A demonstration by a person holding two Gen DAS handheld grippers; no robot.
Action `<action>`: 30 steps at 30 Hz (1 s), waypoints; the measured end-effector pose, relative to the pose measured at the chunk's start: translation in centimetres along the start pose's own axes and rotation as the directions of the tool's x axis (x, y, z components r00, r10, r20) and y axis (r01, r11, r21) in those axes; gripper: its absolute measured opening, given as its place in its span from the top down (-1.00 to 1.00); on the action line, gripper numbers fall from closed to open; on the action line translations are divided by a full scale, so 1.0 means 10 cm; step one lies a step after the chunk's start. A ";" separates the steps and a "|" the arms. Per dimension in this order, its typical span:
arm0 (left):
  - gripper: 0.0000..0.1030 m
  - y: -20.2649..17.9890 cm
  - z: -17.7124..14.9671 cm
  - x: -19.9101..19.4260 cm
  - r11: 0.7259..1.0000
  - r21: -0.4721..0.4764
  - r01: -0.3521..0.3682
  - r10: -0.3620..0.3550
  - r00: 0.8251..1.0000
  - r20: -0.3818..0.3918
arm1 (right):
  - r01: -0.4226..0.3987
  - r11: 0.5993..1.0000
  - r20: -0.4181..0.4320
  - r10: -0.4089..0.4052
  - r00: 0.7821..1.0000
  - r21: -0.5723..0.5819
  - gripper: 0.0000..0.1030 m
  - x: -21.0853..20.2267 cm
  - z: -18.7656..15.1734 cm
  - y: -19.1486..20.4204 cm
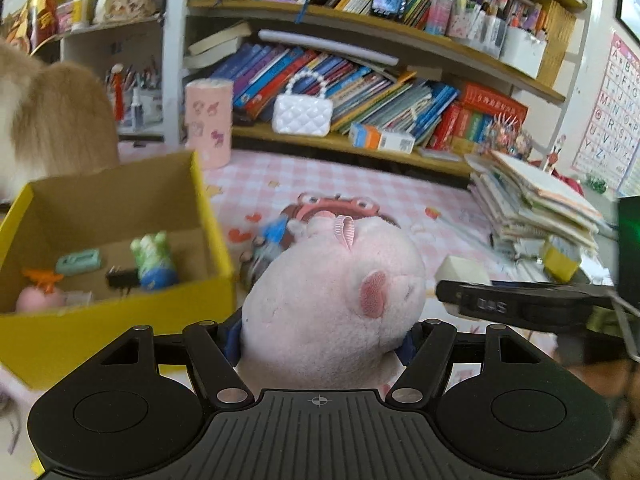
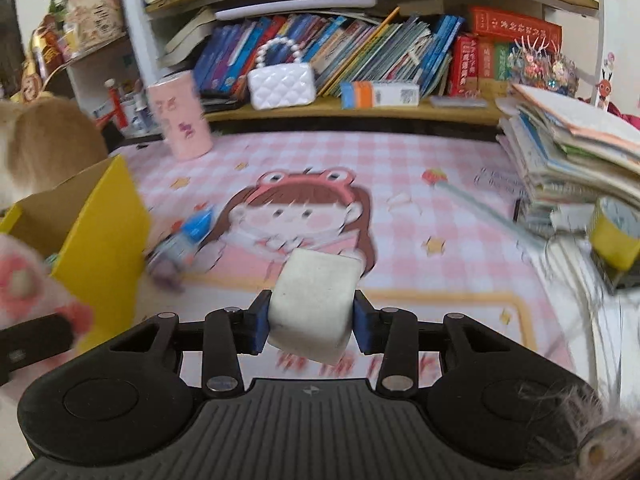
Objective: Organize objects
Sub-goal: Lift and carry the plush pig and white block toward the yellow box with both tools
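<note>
My left gripper [image 1: 320, 340] is shut on a pink plush pig [image 1: 332, 292] and holds it above the mat, just right of the yellow cardboard box [image 1: 120, 320]. The box holds several small toys, among them a green-and-blue figure [image 1: 154, 260]. My right gripper [image 2: 308, 326] is shut on a white foam block [image 2: 314, 304] above the pink checked mat [image 2: 440, 208]. The block and the right gripper also show in the left wrist view [image 1: 464, 270]. A small blue-capped toy [image 2: 188, 240] lies on the mat beside the box [image 2: 104, 240]. The plush shows blurred at the left edge of the right wrist view [image 2: 24, 284].
A pink cylinder [image 2: 180, 116] stands at the back of the mat. A stack of books [image 2: 572, 152] and a yellow tape roll [image 2: 616, 236] sit at the right. Bookshelves with a white handbag [image 2: 280, 84] run along the back. A furry tan shape [image 1: 48, 120] is at the left.
</note>
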State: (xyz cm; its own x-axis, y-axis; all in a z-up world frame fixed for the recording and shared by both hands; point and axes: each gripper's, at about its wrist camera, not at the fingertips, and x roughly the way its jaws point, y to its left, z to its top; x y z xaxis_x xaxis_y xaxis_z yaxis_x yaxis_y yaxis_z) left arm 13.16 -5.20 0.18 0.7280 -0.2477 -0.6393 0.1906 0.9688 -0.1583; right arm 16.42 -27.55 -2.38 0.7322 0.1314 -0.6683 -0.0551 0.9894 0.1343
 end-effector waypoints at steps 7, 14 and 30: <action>-0.34 0.37 -0.38 -0.24 0.997 -0.056 -0.042 0.040 0.998 -0.052 | -0.022 0.998 -0.061 0.018 0.998 -0.056 0.26 -0.32 -0.45 0.48; -0.34 0.70 -0.71 -0.56 0.989 -0.123 -0.077 0.066 0.994 -0.092 | -0.082 0.990 -0.115 0.069 0.991 -0.114 0.26 -0.50 -0.79 0.95; -0.34 1.28 -1.09 -1.27 0.970 -0.187 -0.158 0.152 0.987 -0.047 | -0.209 0.956 -0.156 0.179 0.971 -0.207 0.26 -0.74 -1.19 1.89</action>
State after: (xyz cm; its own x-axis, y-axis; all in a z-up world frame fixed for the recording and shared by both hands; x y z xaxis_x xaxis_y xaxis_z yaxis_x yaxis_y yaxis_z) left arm -0.83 10.43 -1.93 0.7170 -0.0972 -0.6903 -0.0535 0.9796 -0.1935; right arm 1.85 -9.07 -3.57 0.5951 0.3143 -0.7396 -0.3461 0.9309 0.1171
